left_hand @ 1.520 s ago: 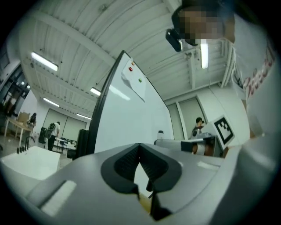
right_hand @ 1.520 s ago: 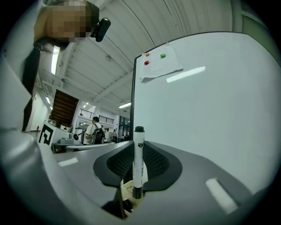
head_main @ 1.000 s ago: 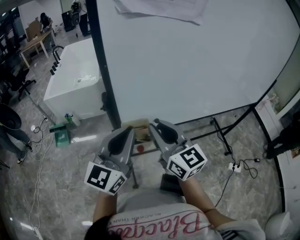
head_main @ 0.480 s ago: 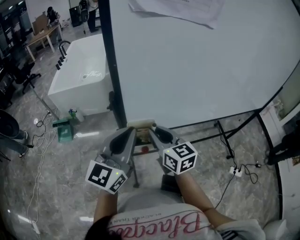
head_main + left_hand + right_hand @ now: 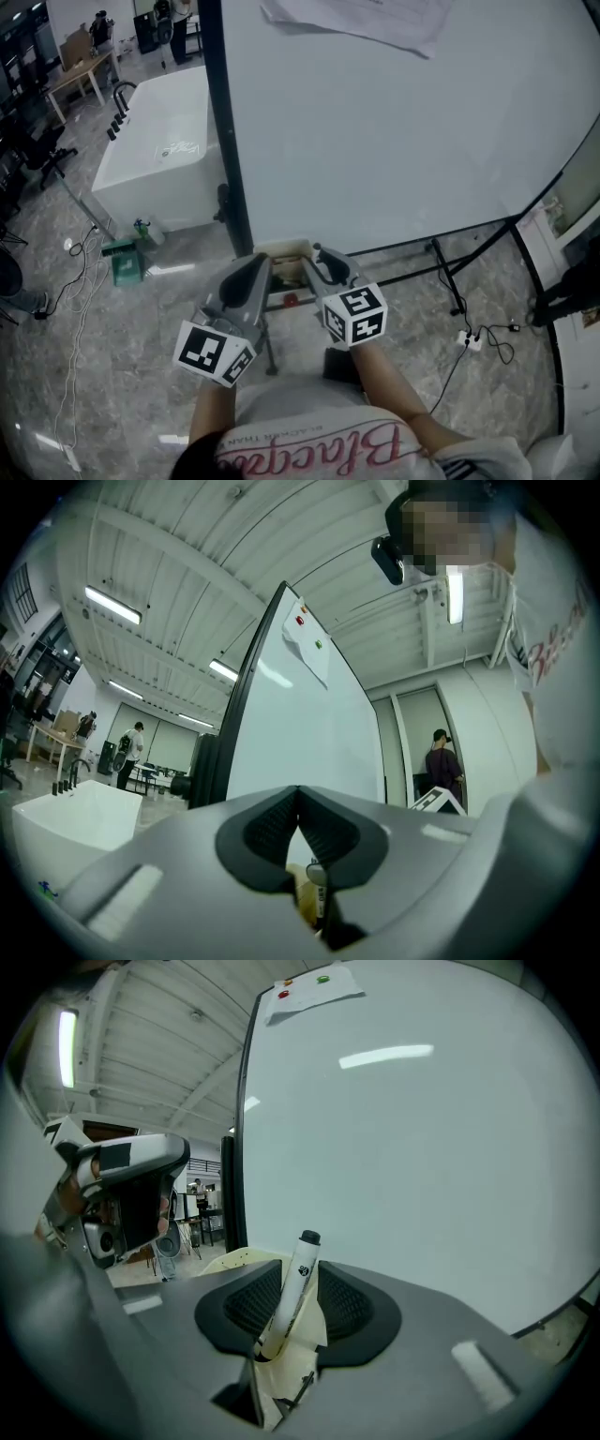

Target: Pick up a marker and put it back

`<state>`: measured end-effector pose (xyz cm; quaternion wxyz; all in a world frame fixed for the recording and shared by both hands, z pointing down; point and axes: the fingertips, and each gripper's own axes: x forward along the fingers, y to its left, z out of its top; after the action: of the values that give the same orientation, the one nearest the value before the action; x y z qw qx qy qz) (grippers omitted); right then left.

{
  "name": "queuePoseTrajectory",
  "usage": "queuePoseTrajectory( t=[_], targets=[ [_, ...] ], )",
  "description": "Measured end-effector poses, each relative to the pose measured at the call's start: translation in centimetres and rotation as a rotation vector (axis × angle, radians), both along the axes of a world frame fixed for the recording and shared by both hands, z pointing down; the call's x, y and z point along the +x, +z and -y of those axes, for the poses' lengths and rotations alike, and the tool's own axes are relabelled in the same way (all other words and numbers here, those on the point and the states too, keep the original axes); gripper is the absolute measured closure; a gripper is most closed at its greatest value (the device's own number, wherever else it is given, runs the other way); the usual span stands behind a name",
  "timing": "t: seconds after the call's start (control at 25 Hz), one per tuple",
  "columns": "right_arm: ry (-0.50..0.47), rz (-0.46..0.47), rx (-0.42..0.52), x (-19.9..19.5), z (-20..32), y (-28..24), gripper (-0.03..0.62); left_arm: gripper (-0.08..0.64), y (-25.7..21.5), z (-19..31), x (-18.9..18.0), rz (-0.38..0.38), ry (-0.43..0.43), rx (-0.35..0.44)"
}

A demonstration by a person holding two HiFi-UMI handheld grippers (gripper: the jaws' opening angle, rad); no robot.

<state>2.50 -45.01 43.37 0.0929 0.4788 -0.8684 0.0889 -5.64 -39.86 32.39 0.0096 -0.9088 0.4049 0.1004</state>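
Note:
A white marker with a black cap (image 5: 292, 1288) stands tilted in a cream holder (image 5: 289, 1363) at the foot of the whiteboard. My right gripper (image 5: 298, 1274) has its jaws around the marker and they are opening, with a gap showing on the marker's right side. In the head view the right gripper (image 5: 323, 265) reaches over the holder (image 5: 284, 251), and the left gripper (image 5: 246, 281) sits just left of it. The left gripper (image 5: 298, 797) is shut with its tips together and empty. Behind it I see a marker's end (image 5: 317, 878).
The big whiteboard (image 5: 403, 122) fills the space ahead, with its black post (image 5: 225, 141) at the left and stand legs on the floor. A white tub-like block (image 5: 155, 155) sits at the far left. Cables and a plug strip (image 5: 469, 336) lie at the right. A person (image 5: 446, 761) stands beyond.
The right gripper has shifted a little left and forward over the holder, and its marker cube has turned. The left gripper has hardly moved.

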Motion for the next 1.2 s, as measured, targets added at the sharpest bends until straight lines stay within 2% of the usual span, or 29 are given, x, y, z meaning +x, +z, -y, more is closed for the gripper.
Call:
queuePoseTrajectory(
  t=[0.12, 0.2, 0.32, 0.48, 0.56, 0.6, 1.2],
  targets=[
    [-0.002, 0.055, 0.081, 0.2, -0.5, -2.0, 0.437, 0.561, -0.2, -0.1, -0.1, -0.010, 0.005, 0.002],
    [0.004, 0.085, 0.144, 0.6, -1.0, -3.9, 0.431, 0.561, -0.3, -0.1, -0.3, -0.016, 0.009, 0.004],
    [0.008, 0.081, 0.222, 1.0, -2.2, -6.6, 0.437, 0.561, -0.3, -0.3, -0.4, -0.018, 0.015, 0.005],
    [0.031, 0.058, 0.301, 1.7, -4.3, -9.2, 0.472, 0.561, -0.4, -0.6, -0.1, -0.015, 0.032, 0.007],
    [0.046, 0.050, 0.332, 2.1, -5.3, -10.0, 0.533, 0.561, -0.5, -1.0, 0.3, -0.012, 0.047, 0.012],
    [0.046, 0.048, 0.338, 2.1, -5.8, -10.2, 0.591, 0.561, -0.6, -1.2, 0.4, -0.012, 0.055, 0.014],
    [0.047, 0.002, 0.326, 2.3, -8.4, -10.2, 0.592, 0.561, -1.1, -2.7, 2.2, -0.004, 0.125, 0.032]
  ],
)
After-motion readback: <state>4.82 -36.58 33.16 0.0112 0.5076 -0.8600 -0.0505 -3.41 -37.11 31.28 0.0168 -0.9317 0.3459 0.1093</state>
